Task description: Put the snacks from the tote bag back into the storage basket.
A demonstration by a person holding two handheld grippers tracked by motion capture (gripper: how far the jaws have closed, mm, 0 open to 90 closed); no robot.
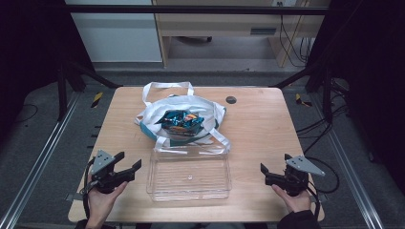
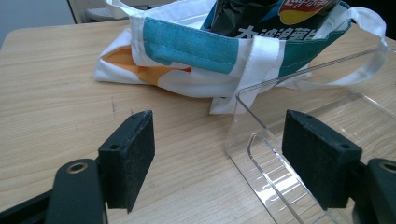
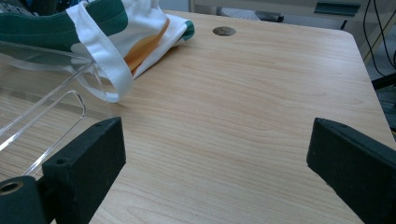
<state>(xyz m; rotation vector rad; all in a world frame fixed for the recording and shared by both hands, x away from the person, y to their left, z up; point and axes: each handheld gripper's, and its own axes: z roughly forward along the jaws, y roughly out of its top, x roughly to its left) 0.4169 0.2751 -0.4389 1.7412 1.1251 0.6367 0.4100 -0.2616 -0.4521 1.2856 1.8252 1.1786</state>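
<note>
A white tote bag (image 1: 191, 107) with teal and orange print lies at the table's middle, its mouth open. A dark blue snack packet (image 1: 181, 120) sits inside it. The same bag (image 2: 196, 56) and packet (image 2: 261, 14) appear in the left gripper view. In front of the bag stands an empty clear plastic tray (image 1: 188, 177). My left gripper (image 1: 130, 162) is open to the left of the tray, holding nothing. My right gripper (image 1: 274, 168) is open to the right of the tray, also empty. The tray's corner (image 2: 261, 135) lies between the left jaws' line of sight.
The wooden table (image 1: 267, 124) has a small round grommet hole (image 1: 231, 99) at the back right. One bag strap (image 1: 167, 87) lies toward the far edge, another (image 1: 217, 138) drapes over the tray's back rim. Metal rails and cables flank the table.
</note>
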